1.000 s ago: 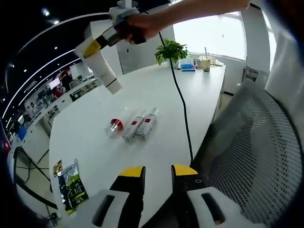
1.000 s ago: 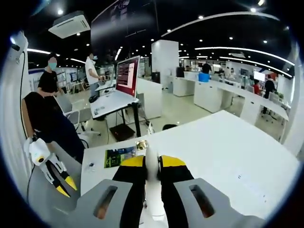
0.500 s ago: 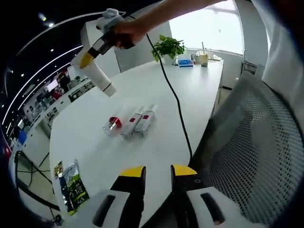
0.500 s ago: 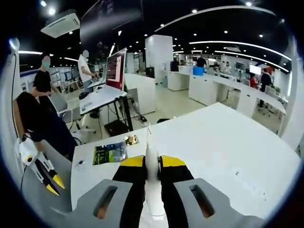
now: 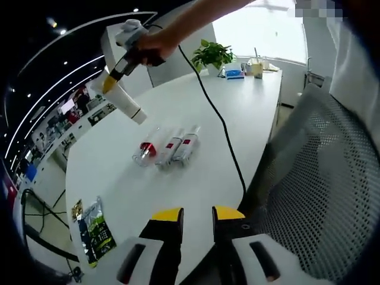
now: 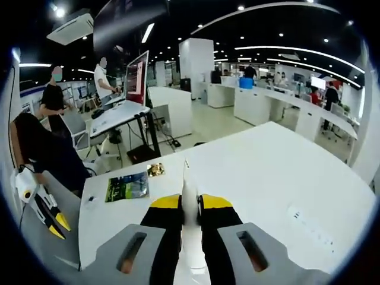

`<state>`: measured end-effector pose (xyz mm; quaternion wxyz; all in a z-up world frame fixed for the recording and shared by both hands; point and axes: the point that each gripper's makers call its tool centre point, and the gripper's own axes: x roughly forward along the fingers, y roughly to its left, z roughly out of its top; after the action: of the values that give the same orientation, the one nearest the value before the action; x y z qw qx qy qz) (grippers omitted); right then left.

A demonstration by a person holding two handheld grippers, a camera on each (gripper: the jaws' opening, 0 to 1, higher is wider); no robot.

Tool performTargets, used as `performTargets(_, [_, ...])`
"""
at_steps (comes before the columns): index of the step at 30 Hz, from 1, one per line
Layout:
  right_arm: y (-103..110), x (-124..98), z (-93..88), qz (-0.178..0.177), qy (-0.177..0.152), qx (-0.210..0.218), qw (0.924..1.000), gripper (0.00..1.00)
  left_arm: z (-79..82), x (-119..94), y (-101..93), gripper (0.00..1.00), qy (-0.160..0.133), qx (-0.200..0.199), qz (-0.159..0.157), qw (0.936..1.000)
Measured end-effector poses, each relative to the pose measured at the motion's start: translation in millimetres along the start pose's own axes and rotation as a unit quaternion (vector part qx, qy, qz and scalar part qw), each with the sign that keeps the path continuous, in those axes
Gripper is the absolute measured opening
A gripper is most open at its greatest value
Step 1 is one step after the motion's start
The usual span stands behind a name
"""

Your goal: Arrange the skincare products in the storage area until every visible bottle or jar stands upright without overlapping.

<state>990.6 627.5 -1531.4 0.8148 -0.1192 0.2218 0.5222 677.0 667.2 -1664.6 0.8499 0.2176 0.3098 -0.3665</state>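
While the right gripper (image 6: 190, 205) carries a white tube (image 5: 125, 101) clamped above the table (image 5: 202, 119), the left gripper (image 5: 195, 215) waits slightly parted and empty, so standing it upright near the three lying bottles (image 5: 167, 149) seems next.

Your left tongs (image 5: 196, 215) hang parted over counter (image 5: 178, 119) edge. Your right tongs (image 5: 113, 80) clamp white tube (image 5: 124, 101) aloft. Three bottles (image 5: 169, 149) lie flat mid-counter, side by side. Green packet (image 5: 94, 228) near edge. Potted plant (image 5: 212, 55) far end. Mesh chair (image 5: 312, 178) beside counter.
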Motion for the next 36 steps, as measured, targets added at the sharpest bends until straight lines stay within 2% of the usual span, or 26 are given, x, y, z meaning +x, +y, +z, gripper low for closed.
performTargets(13, [-8.0,27.9,-19.1,0.011,0.025,-0.007,0.9996,0.09,-3.3,0.0,2.0,0.2,0.012,-0.003,0.002,0.9999])
performTargets(36, [-20.5,69.4,-19.0,0.036,0.026,-0.007,0.999,0.09,-9.6,2.4,3.0,0.2,0.028,-0.005,0.0,0.9996])
